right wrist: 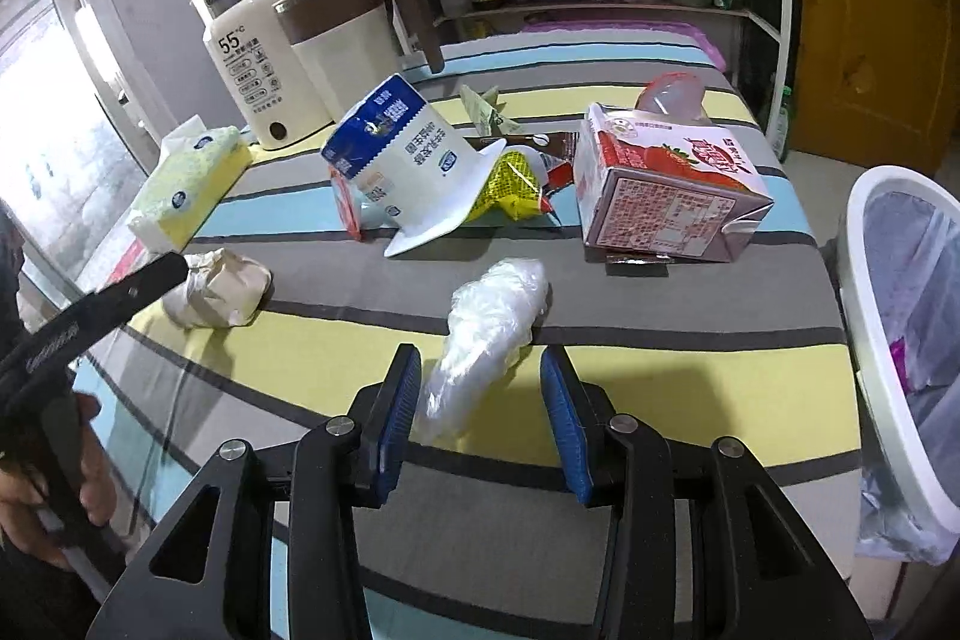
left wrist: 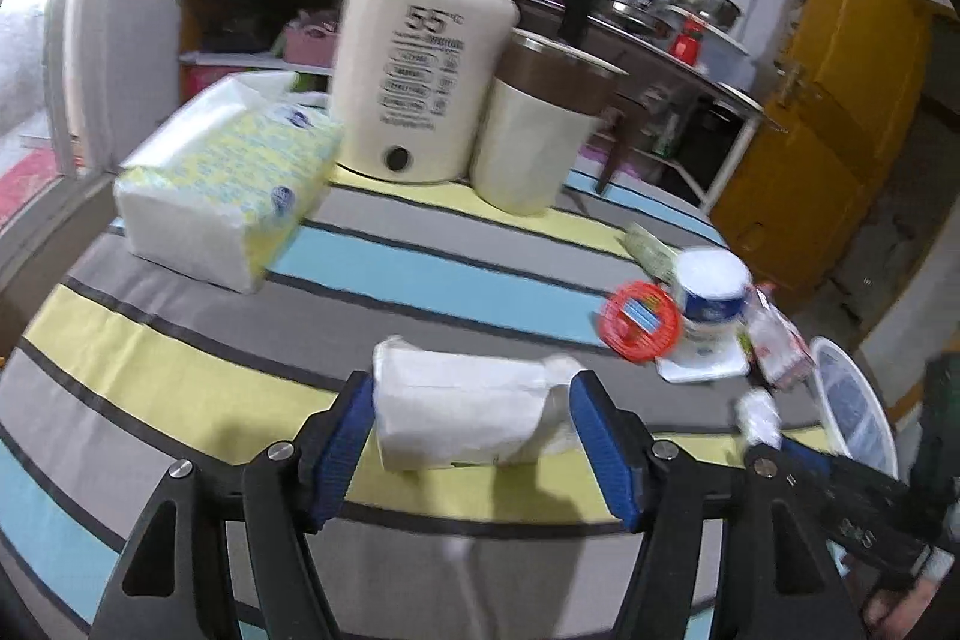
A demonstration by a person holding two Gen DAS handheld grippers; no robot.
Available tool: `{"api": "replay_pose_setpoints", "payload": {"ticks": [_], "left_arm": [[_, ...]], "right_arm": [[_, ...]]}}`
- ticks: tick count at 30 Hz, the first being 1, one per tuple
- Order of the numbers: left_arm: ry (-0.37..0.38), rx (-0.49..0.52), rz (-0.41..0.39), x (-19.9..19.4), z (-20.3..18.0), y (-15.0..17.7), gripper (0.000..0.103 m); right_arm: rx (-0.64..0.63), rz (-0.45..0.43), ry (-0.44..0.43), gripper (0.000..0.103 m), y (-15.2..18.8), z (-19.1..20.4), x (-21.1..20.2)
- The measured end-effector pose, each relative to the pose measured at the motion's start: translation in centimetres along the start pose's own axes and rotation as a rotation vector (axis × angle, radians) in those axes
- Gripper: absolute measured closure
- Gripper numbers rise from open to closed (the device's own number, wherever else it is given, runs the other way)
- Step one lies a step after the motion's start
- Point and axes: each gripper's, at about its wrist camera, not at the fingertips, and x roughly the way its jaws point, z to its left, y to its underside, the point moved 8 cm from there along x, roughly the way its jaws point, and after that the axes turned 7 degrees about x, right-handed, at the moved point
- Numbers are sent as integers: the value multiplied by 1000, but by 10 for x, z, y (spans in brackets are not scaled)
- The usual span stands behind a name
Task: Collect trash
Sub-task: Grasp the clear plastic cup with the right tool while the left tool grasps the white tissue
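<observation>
Left tool (left wrist: pixel 471 439) spread wide around the crumpled paper wad (left wrist: pixel 462 415) on the striped desk (left wrist: pixel 180 358), pads flanking it, contact unclear. Right tool (right wrist: pixel 480 400) part-spread astride the near end of the clear plastic wrap (right wrist: pixel 486 334), pads not pressing; white trash bin (right wrist: pixel 900 340) right of that wrap.

Bare striped cloth (right wrist: pixel 690 376) lay open between my right gripper (right wrist: pixel 480 400) and the bin (right wrist: pixel 864 280). Farther in, the upturned cup (right wrist: pixel 414 160) and strawberry carton (right wrist: pixel 666 196) crowded the way; kettles (right wrist: pixel 282 64) blocked the back.
</observation>
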Motion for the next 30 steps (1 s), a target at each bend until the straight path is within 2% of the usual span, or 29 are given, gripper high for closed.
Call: {"api": "replay_pose_setpoints", "payload": {"ticks": [2, 5, 8, 10, 15, 21, 25, 26, 28, 30], "left_arm": [[41, 10, 11, -2, -11, 6, 37], [110, 51, 14, -12, -34, 15, 37], [142, 102, 4, -23, -49, 20, 37], [123, 139, -14, -29, -53, 20, 37], [21, 205, -42, -28, -44, 7, 37], [36, 300, 20, -7, -46, 11, 37], [16, 332, 68, 6, -50, 19, 37], [11, 338, 68, 7, -51, 20, 39], [-1, 342, 77, 8, -54, 24, 57], [-24, 342, 77, 7, -55, 25, 59]], "right_arm": [[7, -1, 9, 82, 0, -5, -1], [17, -5, 6, 84, 0, -12, -4], [17, -11, 10, 86, 2, -16, -9], [18, -13, 12, 86, 4, -19, -12], [28, -13, 3, 86, 9, -24, -20], [38, -15, -1, 86, 16, -31, -28], [35, -18, 1, 86, 20, -35, -34], [36, -18, 1, 86, 21, -35, -35], [39, -19, 2, 86, 23, -37, -37], [42, -21, 2, 86, 24, -39, -39]]}}
